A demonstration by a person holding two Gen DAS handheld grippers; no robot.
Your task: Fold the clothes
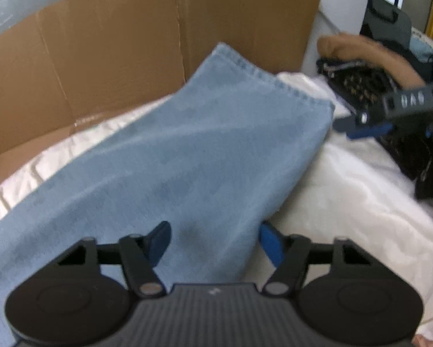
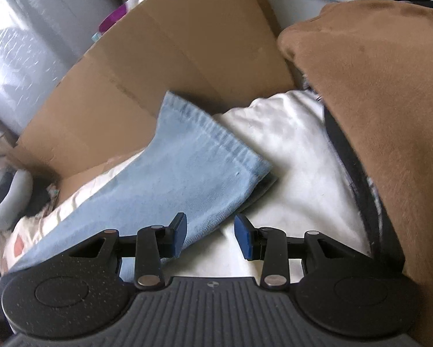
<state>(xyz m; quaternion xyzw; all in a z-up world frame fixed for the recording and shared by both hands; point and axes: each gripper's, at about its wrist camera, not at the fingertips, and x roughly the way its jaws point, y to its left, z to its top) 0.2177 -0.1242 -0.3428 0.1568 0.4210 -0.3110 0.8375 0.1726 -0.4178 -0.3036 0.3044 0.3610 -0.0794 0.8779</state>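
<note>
Light blue jeans lie flat across white bedding, their stitched hem at the far end toward the cardboard. My left gripper hovers over the near part of the denim, its blue pads apart and gripping nothing. My right gripper is open above the edge of the jeans; its left pad is over denim, its right pad over the white bedding. In the left wrist view the right gripper comes in from the right, just beyond the hem corner.
An opened cardboard box stands behind the jeans, also seen as the cardboard box. A brown plush cushion crowds the right side. A dark patterned garment lies at the far right. A grey rounded object sits at the left.
</note>
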